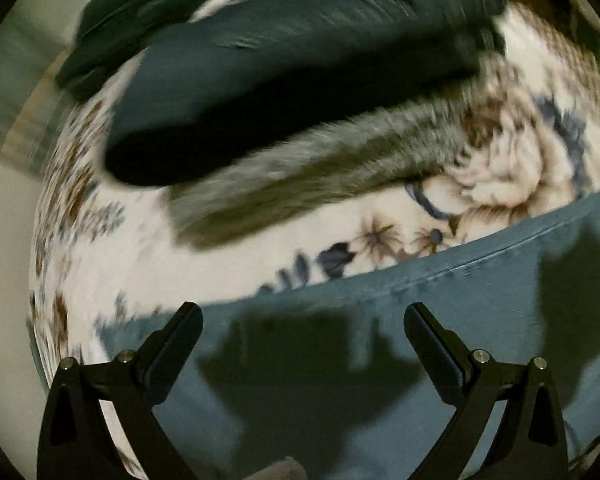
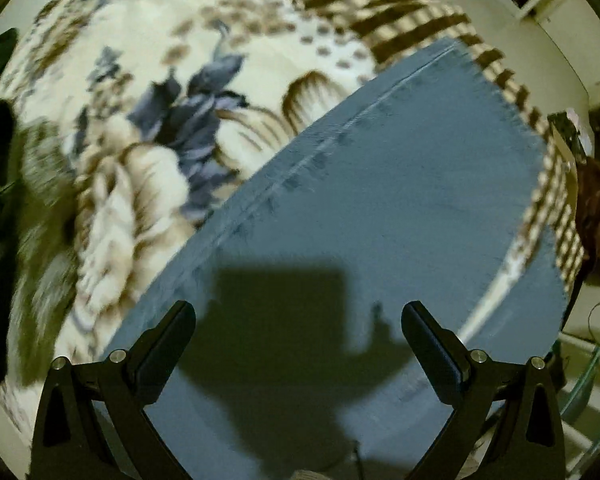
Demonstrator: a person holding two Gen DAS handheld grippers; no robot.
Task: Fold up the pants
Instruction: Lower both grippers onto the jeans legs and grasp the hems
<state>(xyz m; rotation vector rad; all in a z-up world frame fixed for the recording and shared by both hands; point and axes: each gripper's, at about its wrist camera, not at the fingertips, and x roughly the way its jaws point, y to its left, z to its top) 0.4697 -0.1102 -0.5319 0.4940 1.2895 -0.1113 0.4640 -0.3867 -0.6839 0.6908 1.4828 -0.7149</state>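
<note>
Jaws apart, both grippers, left gripper (image 1: 302, 314) and right gripper (image 2: 298, 312), hover over blue pants (image 2: 360, 208) on the floral blanket (image 2: 148, 128), apparently poised to grasp for folding.

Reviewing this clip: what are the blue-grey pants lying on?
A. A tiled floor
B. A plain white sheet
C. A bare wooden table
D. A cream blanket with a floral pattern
D. The blue-grey pants lie spread on a cream floral blanket; brown and blue flowers show beside their seamed edge, and both grippers hover open above the cloth.
</note>
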